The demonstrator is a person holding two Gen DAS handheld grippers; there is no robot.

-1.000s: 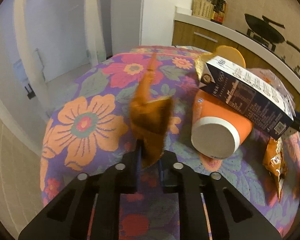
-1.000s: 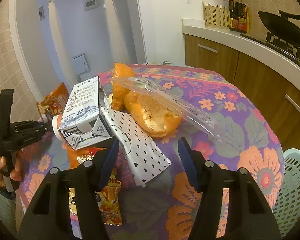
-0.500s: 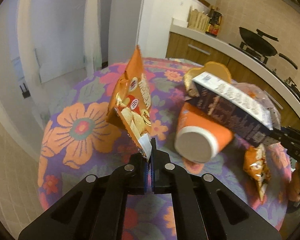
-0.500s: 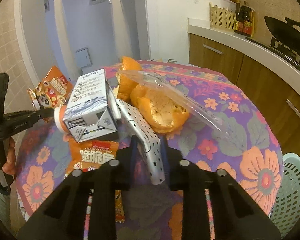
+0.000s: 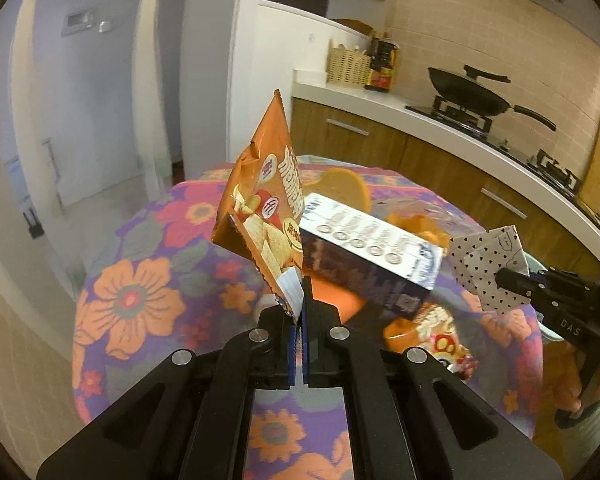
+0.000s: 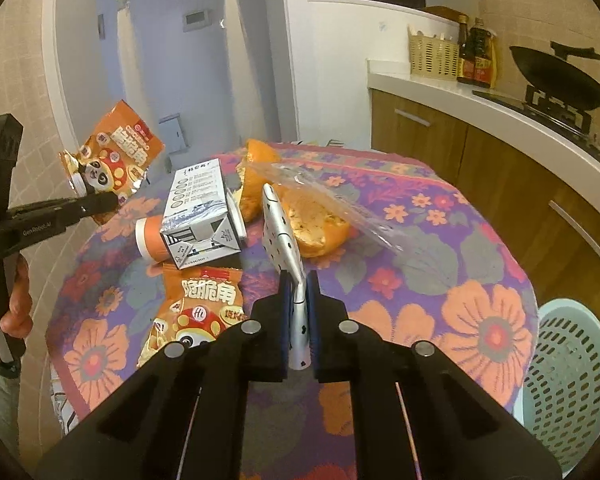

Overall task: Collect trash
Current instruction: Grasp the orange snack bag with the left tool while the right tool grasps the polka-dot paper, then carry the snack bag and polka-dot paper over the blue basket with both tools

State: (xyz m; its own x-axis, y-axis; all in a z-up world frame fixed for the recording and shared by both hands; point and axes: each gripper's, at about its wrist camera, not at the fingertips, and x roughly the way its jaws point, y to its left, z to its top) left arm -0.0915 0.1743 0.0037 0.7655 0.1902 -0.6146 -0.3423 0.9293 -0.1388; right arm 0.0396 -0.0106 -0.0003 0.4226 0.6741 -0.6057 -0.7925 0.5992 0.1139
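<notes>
At lower right my pale green basket (image 6: 572,364) shows nothing inside, while my right tool (image 6: 299,280) is closing, pinching the dotted paper wrapper (image 6: 280,232) upright at centre, and my left tool (image 5: 302,300) clamps the orange chip bag (image 5: 268,200) above the table (image 6: 440,280).

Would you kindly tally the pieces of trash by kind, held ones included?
Orange foil snack bags: 2
White milk carton: 1
Orange paper cup: 1
Spotted white paper wrapper: 1
Clear plastic bag: 1
Orange peel pieces: 2
Total: 8
</notes>
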